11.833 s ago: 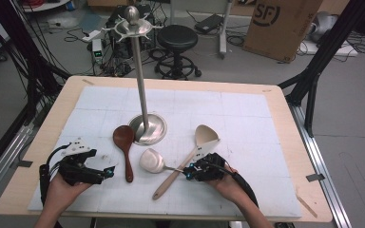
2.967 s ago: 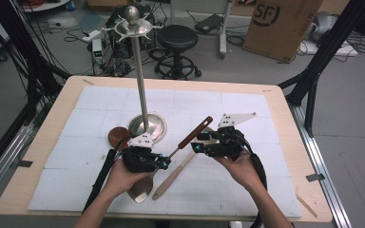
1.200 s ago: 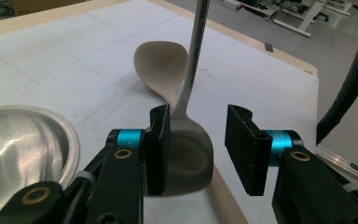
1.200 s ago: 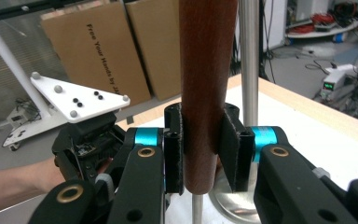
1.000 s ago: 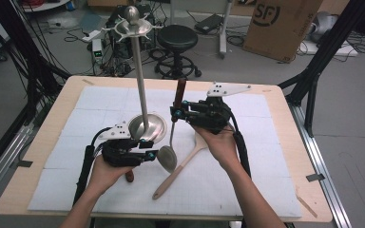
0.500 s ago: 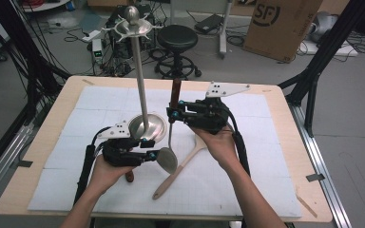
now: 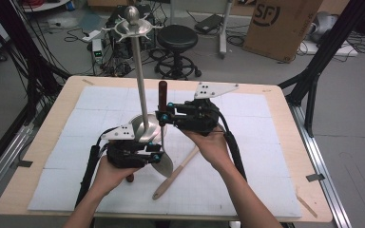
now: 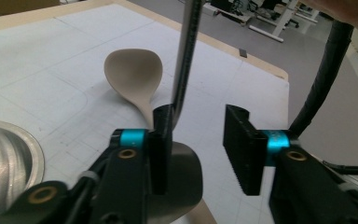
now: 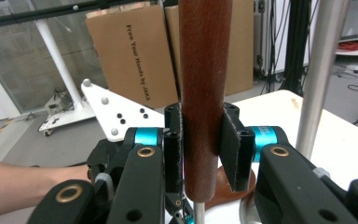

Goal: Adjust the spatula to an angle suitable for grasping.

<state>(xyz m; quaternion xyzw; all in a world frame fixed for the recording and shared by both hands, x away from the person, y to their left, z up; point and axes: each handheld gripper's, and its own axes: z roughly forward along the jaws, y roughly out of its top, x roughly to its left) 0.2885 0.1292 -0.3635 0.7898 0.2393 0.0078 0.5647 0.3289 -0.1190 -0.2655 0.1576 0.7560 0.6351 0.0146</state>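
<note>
A: What does each view give?

B: My right gripper [image 9: 200,140] view shows my jaws clamped on the dark wooden handle [image 9: 204,84] of a metal ladle, held upright. The high view adds its bowl [image 7: 163,163] at six o'clock of the stand's base [image 7: 145,128].

A: And your left gripper [image 8: 198,147]?

B: Its jaws have just been closing, still parted; the ladle's thin shaft [image 8: 185,60] touches one pad, the other clear. A pale wooden spoon [image 8: 135,77] lies at eleven o'clock
</note>
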